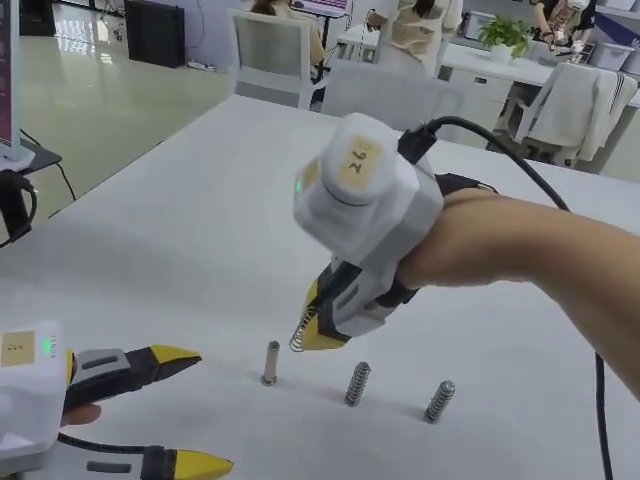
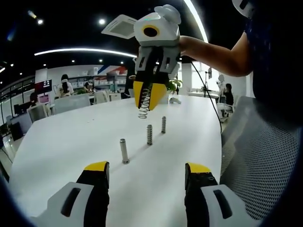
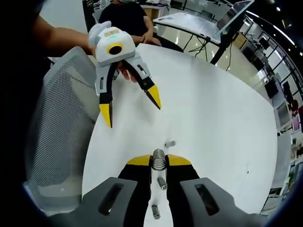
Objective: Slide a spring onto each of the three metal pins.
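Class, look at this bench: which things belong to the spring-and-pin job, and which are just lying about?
Job: bare pin; sprung middle pin; sprung end pin; spring held in the right gripper; open left gripper.
Lying about: office chair; potted plant.

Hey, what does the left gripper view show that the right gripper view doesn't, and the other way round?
Left gripper view: the left gripper with its open jaws in front, and the right gripper face-on above the table, the spring dangling from its tips. The bare pin and two sprung pins stand side-on.
Right gripper view: the spring end-on between its own shut jaws, and the left gripper open across the table.
Shared: the spring, all three pins, the table.
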Demonstrator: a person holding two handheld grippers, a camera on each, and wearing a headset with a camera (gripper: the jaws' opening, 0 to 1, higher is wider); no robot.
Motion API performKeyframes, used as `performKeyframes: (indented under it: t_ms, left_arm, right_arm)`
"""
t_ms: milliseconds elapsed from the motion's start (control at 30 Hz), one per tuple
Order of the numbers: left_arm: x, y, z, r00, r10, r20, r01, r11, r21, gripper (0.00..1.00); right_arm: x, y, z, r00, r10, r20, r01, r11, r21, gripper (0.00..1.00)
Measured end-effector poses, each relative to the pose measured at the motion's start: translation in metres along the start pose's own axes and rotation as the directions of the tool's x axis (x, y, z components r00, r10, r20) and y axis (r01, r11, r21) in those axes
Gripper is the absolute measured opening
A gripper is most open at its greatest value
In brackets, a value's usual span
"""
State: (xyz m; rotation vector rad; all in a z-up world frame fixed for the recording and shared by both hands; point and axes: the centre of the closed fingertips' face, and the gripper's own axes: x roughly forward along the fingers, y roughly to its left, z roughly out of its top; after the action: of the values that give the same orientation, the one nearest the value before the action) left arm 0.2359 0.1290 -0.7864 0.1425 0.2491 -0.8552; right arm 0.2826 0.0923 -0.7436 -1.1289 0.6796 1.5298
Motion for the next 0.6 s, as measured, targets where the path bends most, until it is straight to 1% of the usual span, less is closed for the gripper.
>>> performKeyframes:
  t_ms: [300,400,467,600]
  left_arm:
    - [-0.001,0.002,-0.002,0.9999,0.012,-0.004,-0.012,1.0,-0.002,0.67]
    - [-0.001,0.004,-0.002,0.9997,0.024,-0.004,-0.024,1.0,-0.001,0.73]
    - [-0.001,0.006,-0.001,0.9995,0.032,-0.001,-0.032,0.999,-0.004,0.75]
    - [-0.001,0.007,-0.002,0.9993,0.039,-0.001,-0.039,0.999,-0.006,0.79]
  right_arm:
    - [0.008,-0.012,-0.001,0.9998,-0.013,-0.017,0.012,1.0,-0.006,0.09]
    - [0.01,-0.016,0.0,0.9998,-0.011,-0.014,0.011,1.0,-0.001,0.09]
    - [0.013,-0.018,0.001,0.9998,-0.012,-0.013,0.012,1.0,-0.003,0.09]
    - [0.02,-0.022,0.0,0.9992,-0.019,-0.037,0.018,1.0,-0.021,0.09]
